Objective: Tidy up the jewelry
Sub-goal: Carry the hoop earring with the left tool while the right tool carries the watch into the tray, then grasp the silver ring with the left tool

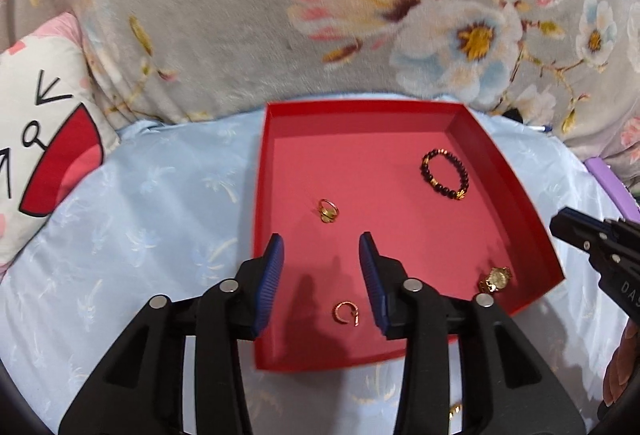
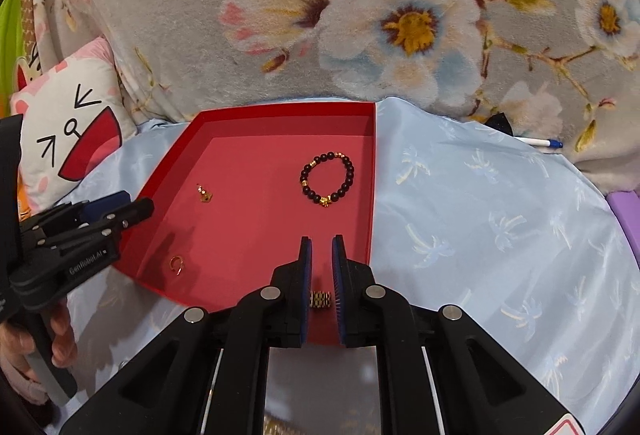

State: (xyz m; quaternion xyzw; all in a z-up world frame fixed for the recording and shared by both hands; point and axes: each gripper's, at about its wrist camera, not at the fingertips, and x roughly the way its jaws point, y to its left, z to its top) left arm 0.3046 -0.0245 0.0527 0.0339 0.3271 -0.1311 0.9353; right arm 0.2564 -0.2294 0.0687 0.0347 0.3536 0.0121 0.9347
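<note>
A red tray (image 1: pixel 276 139) lies on the pale blue cloth. In it are a dark bead bracelet (image 1: pixel 444 173), a gold ring (image 1: pixel 328 210), a small rose-gold open ring (image 1: pixel 347 312) and a gold watch (image 1: pixel 495 278). My left gripper (image 1: pixel 322 247) is open and empty over the tray's near edge, with the open ring between its fingers below. In the right wrist view the tray (image 2: pixel 370 171), the bracelet (image 2: pixel 328 179) and both rings (image 2: pixel 204 193) (image 2: pixel 176 263) show. My right gripper (image 2: pixel 322 247) is narrowly open over the tray's near right corner, with the gold watch band (image 2: pixel 321 299) between its fingers lower down.
A grey floral blanket (image 1: pixel 240 15) rises behind the tray. A white cartoon pillow (image 1: pixel 44 123) lies at the left. A pen (image 2: pixel 540 143) rests at the far right by the blanket. A purple object (image 2: pixel 626 211) sits at the right edge. The blue cloth (image 2: pixel 480 235) spreads right of the tray.
</note>
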